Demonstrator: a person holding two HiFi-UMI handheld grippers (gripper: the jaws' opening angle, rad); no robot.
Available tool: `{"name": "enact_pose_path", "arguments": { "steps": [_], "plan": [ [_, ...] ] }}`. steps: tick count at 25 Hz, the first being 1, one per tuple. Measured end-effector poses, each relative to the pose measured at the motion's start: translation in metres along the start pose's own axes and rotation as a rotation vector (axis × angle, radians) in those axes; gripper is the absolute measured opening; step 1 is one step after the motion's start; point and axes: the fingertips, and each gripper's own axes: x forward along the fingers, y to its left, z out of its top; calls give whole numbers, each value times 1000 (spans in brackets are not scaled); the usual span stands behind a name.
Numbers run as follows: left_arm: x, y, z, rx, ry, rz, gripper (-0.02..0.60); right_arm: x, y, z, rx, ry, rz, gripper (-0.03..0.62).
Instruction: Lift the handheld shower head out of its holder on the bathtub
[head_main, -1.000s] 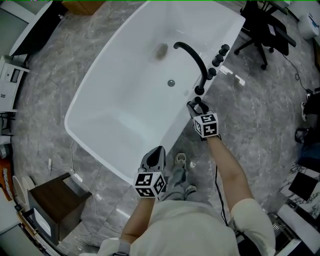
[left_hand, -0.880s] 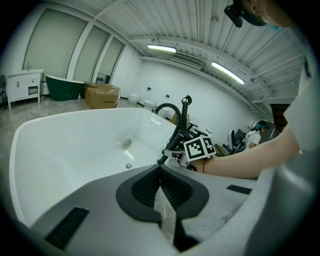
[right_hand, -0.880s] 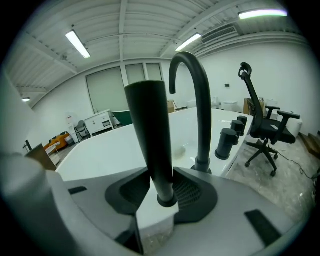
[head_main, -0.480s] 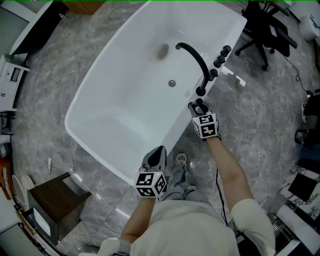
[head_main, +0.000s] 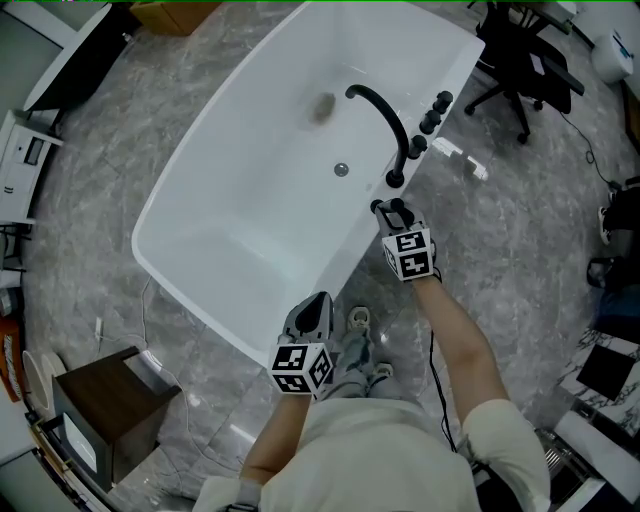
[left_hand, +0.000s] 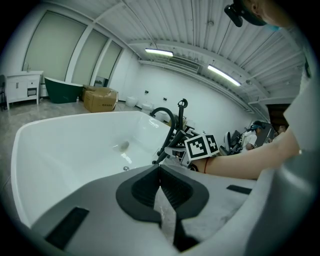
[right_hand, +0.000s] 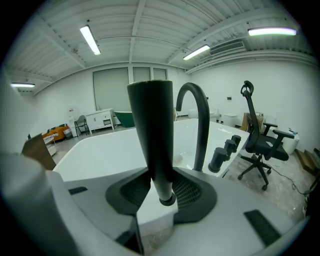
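Shower head (right_hand: 150, 125) gripped upright at the bathtub (head_main: 240, 225) rim.
Right claw (head_main: 392, 210) is closed on the black handheld shower head's handle, pads pressing it from both sides; the handle stands nearly vertical, wide end up, with its narrow ringed lower end showing between the pads. The grip sits at the white tub's far rim, just beside the foot of the curved black faucet (head_main: 385, 115), with three black knobs (head_main: 435, 110) farther along the same rim. Left claw (head_main: 312, 312) has its jaws together with nothing between them and hangs over the grey marbled floor (head_main: 520, 230), just beside the tub's near wall.
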Motion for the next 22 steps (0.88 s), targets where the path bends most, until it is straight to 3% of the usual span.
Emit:
{"name": "enact_pose_path", "arguments": {
  "steps": [22],
  "plan": [
    [-63, -84, -42, 39, -63, -44, 21, -175, 30, 62, -82, -266, -8, 144]
  ]
}}
